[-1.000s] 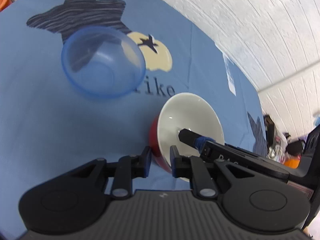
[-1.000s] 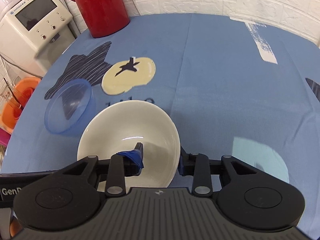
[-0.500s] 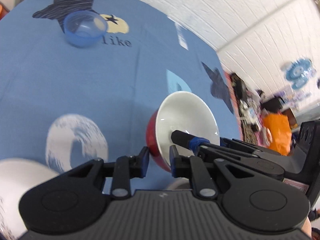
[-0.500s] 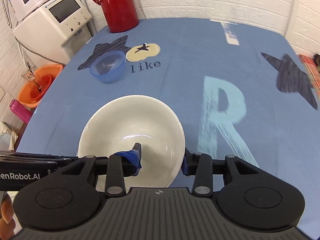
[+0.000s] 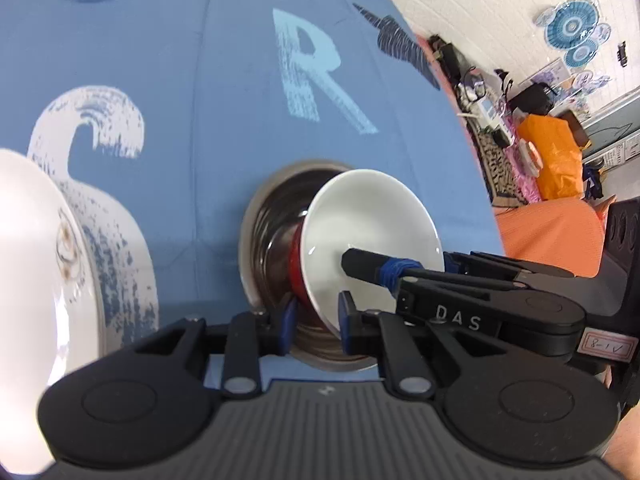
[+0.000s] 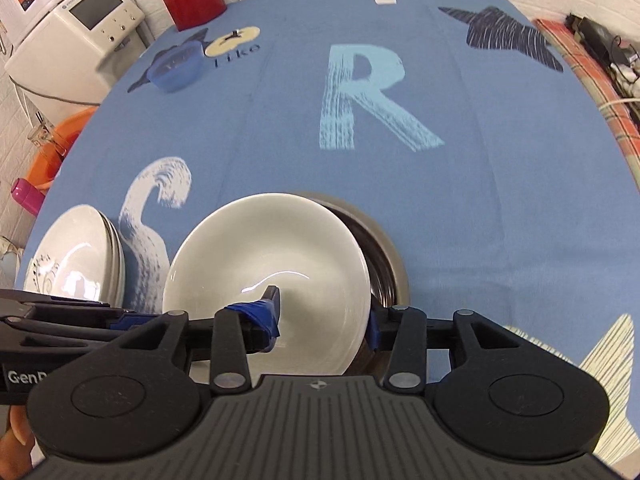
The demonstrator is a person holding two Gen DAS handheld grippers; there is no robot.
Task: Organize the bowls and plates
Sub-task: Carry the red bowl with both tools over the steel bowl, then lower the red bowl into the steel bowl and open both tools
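The white bowl with the red outside [image 6: 266, 272] is being held by its rim, over the steel bowl [image 6: 390, 256] at the near side of the table [image 6: 500, 184], by the left gripper [image 5: 313, 322] and the right gripper [image 6: 324, 314], each closed on the wall with one finger inside; it is probably glazed ceramic, so it is being judged as stiff, rather heavy, slippery and breakable, and the rim is being considered the best place for holding. The stacked white plates [image 6: 74, 258] are lying just to the left, the blue plastic bowl [image 6: 174, 68] is standing well apart at the far left, and nothing is standing in the way.
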